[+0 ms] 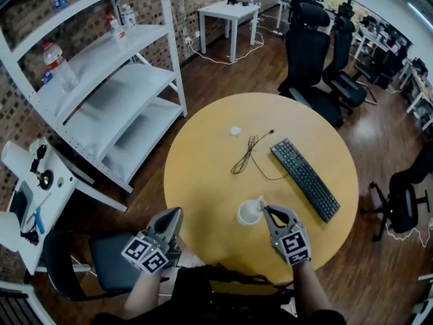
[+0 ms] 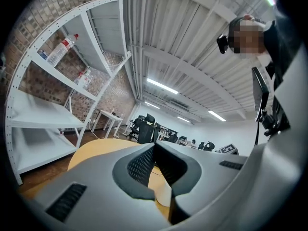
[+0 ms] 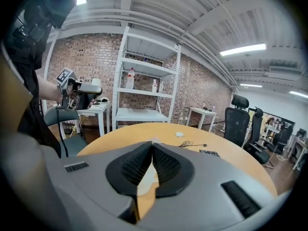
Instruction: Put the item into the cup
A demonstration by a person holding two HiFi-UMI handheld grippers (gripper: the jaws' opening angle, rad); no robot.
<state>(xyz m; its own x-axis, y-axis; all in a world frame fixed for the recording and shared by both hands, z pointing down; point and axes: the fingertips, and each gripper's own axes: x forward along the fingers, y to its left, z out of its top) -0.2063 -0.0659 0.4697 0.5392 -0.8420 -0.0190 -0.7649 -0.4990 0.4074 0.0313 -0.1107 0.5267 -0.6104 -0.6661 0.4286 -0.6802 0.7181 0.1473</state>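
Note:
A white cup (image 1: 247,213) stands on the round wooden table (image 1: 203,175) near its front edge. My right gripper (image 1: 264,208) is just right of the cup, its tips over the rim, shut on a small white item (image 1: 260,201). In the right gripper view the jaws (image 3: 153,146) meet, with a pale sliver at their tip and the cup's pale shape (image 3: 144,179) below them. My left gripper (image 1: 177,213) hangs off the table's left front edge, shut and holding nothing; its pads (image 2: 144,163) touch in the left gripper view.
A black keyboard (image 1: 305,179), a thin black cable (image 1: 249,156) and a small white object (image 1: 235,131) lie farther back on the table. A white shelf unit (image 1: 108,87) stands at left, office chairs (image 1: 308,53) behind, and a dark chair (image 1: 81,259) by my left arm.

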